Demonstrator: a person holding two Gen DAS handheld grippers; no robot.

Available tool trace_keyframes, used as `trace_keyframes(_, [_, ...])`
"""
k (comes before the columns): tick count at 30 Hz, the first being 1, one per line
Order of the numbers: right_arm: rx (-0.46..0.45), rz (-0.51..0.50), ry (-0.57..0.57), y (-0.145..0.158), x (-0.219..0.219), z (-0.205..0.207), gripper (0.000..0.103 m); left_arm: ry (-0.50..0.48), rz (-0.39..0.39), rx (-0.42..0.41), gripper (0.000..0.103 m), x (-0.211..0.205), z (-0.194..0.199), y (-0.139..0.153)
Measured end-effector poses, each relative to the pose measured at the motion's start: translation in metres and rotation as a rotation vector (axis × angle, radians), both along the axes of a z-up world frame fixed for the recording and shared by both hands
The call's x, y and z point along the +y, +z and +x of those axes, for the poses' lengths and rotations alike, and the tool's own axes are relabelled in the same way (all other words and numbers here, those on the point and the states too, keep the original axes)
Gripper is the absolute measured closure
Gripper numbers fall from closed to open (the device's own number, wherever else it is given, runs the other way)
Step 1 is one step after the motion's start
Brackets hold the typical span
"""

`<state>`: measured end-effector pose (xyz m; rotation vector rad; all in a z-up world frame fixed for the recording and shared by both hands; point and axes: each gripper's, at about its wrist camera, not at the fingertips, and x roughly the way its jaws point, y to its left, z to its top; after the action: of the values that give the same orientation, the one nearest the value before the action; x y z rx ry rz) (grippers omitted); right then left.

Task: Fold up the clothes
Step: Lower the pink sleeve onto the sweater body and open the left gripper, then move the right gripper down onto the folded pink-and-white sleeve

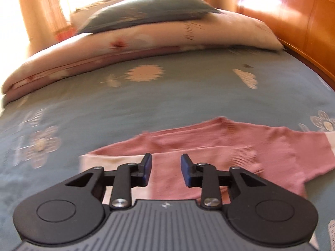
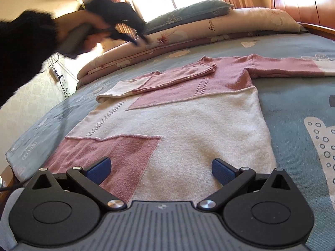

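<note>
A pink and cream knitted sweater (image 2: 188,113) lies flat on the bed, its left sleeve (image 2: 159,81) folded across the chest and its right sleeve (image 2: 293,67) stretched out to the side. My right gripper (image 2: 161,167) is open and empty, low over the sweater's hem. My left gripper (image 1: 166,167) is open and empty, above the folded sleeve and the pink shoulder part (image 1: 219,142). It also shows in the right wrist view (image 2: 140,38), blurred, held up in the air at the upper left.
The bed has a blue flowered sheet (image 1: 125,104). A folded pink quilt (image 1: 125,48) with a blue pillow (image 1: 146,10) on top lies along the far side. A wooden headboard (image 1: 293,21) stands on the right. A wall and cables (image 2: 60,77) are at the left.
</note>
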<state>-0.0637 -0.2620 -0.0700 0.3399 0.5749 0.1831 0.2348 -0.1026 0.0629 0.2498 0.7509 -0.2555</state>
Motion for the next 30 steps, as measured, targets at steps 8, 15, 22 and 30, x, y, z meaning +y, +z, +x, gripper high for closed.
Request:
trace_keyframes(8, [0.014, -0.074, -0.008, 0.0, 0.012, 0.001, 0.0, 0.102, -0.118, 0.005, 0.063, 0.098, -0.01, -0.001])
trace_keyframes(15, [0.046, -0.125, -0.021, 0.003, 0.02, 0.005, 0.0, 0.039, -0.258, 0.08, 0.063, 0.142, 0.004, -0.046])
trace_keyframes(22, [0.093, -0.049, -0.088, 0.034, -0.002, 0.02, 0.0, 0.01, -0.378, 0.112, 0.063, 0.15, 0.032, -0.114])
trace_keyframes(30, [0.096, -0.254, -0.016, 0.083, -0.005, 0.063, 0.0, 0.012, -0.47, 0.036, 0.062, 0.174, 0.023, -0.136])
